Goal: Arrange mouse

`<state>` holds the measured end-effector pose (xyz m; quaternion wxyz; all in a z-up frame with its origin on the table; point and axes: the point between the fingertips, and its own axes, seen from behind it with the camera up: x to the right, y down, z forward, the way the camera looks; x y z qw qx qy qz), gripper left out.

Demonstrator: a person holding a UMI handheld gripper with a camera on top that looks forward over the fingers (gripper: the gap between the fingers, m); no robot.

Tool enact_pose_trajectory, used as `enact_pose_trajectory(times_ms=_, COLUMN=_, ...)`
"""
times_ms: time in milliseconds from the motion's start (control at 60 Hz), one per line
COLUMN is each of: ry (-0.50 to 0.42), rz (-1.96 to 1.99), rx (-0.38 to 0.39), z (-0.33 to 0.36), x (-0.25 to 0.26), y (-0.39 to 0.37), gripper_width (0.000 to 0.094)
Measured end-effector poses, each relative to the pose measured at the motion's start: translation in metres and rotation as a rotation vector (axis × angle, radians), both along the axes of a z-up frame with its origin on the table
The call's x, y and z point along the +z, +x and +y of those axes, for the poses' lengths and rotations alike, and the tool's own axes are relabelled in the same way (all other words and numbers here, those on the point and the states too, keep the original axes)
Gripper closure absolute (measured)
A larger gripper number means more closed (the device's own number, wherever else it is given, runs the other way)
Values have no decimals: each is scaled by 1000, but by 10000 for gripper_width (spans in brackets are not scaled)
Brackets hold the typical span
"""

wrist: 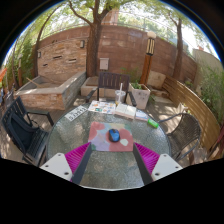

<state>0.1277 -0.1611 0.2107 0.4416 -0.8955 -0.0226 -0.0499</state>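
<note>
Outdoor patio with brick wall (75,55), glass table (60,150) in front. Left to right: dark chair (22,125), then mouse (114,135) on red mat (100,132), just ahead of fingers. Gripper (113,163) spread apart, grasping nothing.

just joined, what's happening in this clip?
A person is holding the hand-held gripper over a round glass table on an outdoor patio with brick walls. Its fingers are open and hold nothing. Ahead of them, apart from the fingers, a dark mouse sits on a red mouse pad. Papers lie farther back on the table. The mouse looks untouched at this moment.
</note>
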Motion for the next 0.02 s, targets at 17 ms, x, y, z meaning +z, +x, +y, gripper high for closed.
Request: enact_pose_trajectory(times_ms=17, ry=1, rz=0, rx=1, z=0, x=0, y=0, gripper_width=87)
